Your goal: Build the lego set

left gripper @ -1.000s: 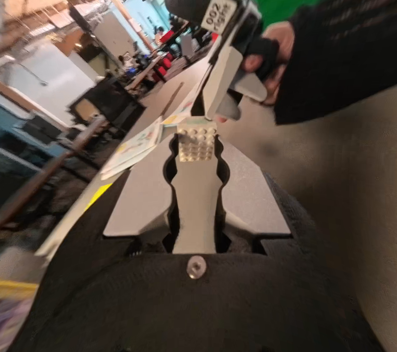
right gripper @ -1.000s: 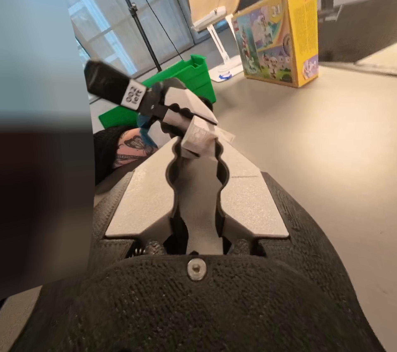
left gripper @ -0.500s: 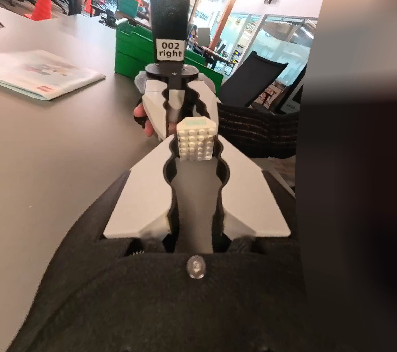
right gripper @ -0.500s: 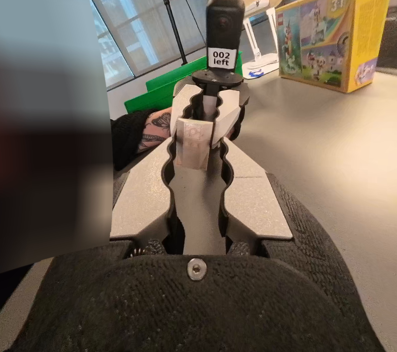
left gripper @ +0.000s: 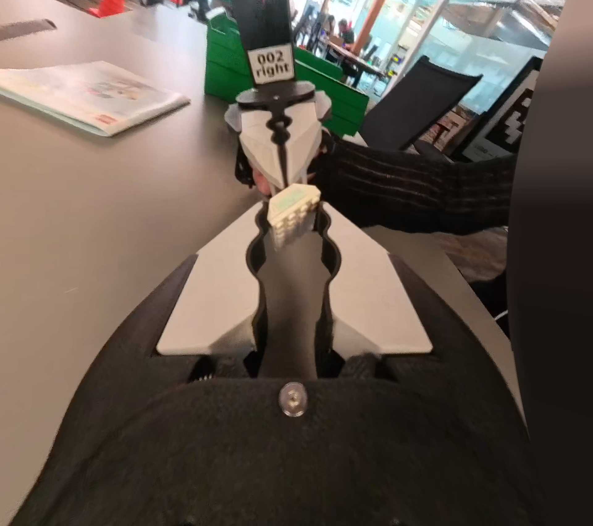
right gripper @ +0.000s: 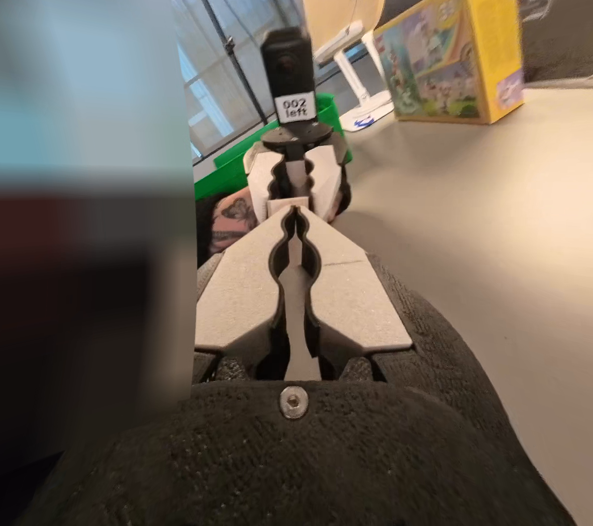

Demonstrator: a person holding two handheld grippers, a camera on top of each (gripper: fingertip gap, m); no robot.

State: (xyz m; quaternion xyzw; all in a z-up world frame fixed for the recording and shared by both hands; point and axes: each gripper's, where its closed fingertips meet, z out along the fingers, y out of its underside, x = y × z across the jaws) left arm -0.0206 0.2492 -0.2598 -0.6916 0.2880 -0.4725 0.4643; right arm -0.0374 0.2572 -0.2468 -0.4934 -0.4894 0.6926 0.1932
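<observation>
In the left wrist view my left gripper (left gripper: 293,215) is shut on a small white studded brick piece (left gripper: 293,210) with a pale green top, held tilted at the fingertips above the grey table (left gripper: 96,221). My right gripper (left gripper: 284,186) faces it head-on with its jaws together, tips right at the brick's far edge. In the right wrist view my right gripper (right gripper: 295,209) is shut, its tips against the white brick piece (right gripper: 288,204) that the left gripper (right gripper: 290,202) holds. Whether the right tips pinch anything is hidden. A hand and dark sleeve (left gripper: 401,183) hold the right gripper.
A green bin (left gripper: 224,67) stands behind the grippers and also shows in the right wrist view (right gripper: 231,164). An open booklet (left gripper: 86,93) lies at the left. A yellow toy box (right gripper: 455,61) and a white stand base (right gripper: 365,112) are at the back right. A black chair (left gripper: 417,106) is beyond the table. The grippers are tip to tip, or close to it.
The right gripper's jaws have closed from open and its tips now meet the brick. The brick in my left gripper has tilted. Both views steadied after swinging.
</observation>
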